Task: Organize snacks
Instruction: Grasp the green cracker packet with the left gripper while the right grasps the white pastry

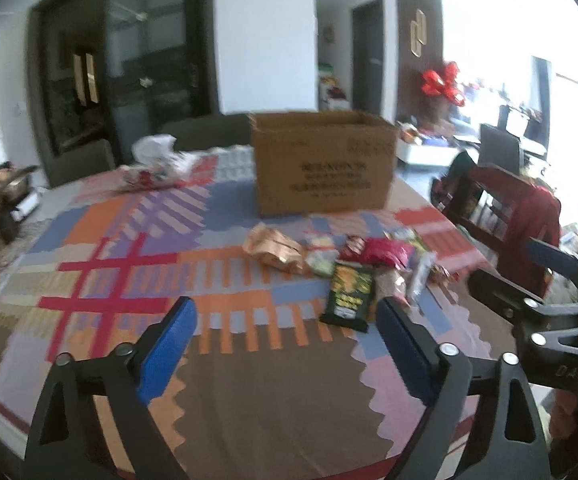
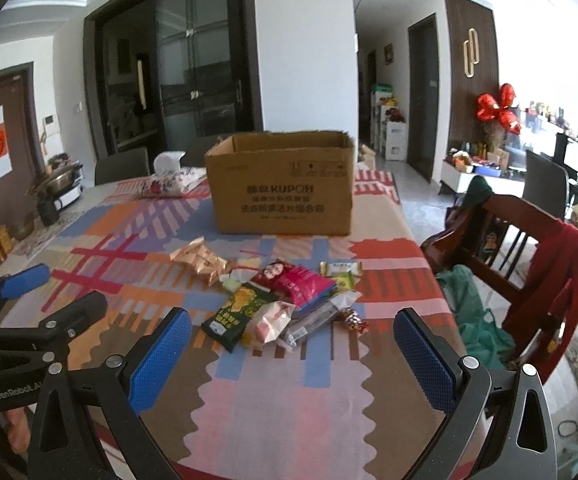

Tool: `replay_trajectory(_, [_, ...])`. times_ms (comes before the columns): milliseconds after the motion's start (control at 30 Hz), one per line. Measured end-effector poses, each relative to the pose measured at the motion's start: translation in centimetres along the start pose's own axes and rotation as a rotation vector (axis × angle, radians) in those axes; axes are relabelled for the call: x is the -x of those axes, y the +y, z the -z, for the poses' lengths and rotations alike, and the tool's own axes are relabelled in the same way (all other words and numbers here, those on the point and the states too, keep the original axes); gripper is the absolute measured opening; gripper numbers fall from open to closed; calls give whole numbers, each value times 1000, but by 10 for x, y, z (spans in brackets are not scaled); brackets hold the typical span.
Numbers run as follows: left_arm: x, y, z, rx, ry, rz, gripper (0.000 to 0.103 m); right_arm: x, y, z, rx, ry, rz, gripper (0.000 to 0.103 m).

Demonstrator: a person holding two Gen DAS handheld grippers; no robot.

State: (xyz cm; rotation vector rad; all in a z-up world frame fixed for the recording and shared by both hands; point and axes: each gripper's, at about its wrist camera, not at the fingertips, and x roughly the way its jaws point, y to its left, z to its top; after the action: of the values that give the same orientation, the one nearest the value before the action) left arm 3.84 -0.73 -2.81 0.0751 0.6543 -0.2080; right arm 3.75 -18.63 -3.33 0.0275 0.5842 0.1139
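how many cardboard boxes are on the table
1. The cardboard box stands open-topped at the far middle of the table, behind the pile of snack packets. Anything behind the box would be hidden.

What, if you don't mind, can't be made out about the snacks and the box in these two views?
- Cardboard box: inside hidden by its front wall, both views.
- Snack pile: lower packets covered by upper ones, right wrist view.
- Green packet: print blurred, left wrist view.
- Small wrapped sweet: too small to identify.
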Motion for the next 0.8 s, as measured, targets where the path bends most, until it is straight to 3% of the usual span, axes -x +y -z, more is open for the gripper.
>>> replay_trajectory(133, [-27, -2, -3, -27, 84, 94, 72, -23, 2, -3, 18, 56, -53, 91])
replay_trajectory(467, [-82, -9, -12, -49, 203, 227, 44, -83, -4, -3, -21, 215, -163, 65])
replay_trajectory(800, [-112, -9, -11, -19, 273, 248, 37, -124, -9, 4, -87, 317, -236, 53])
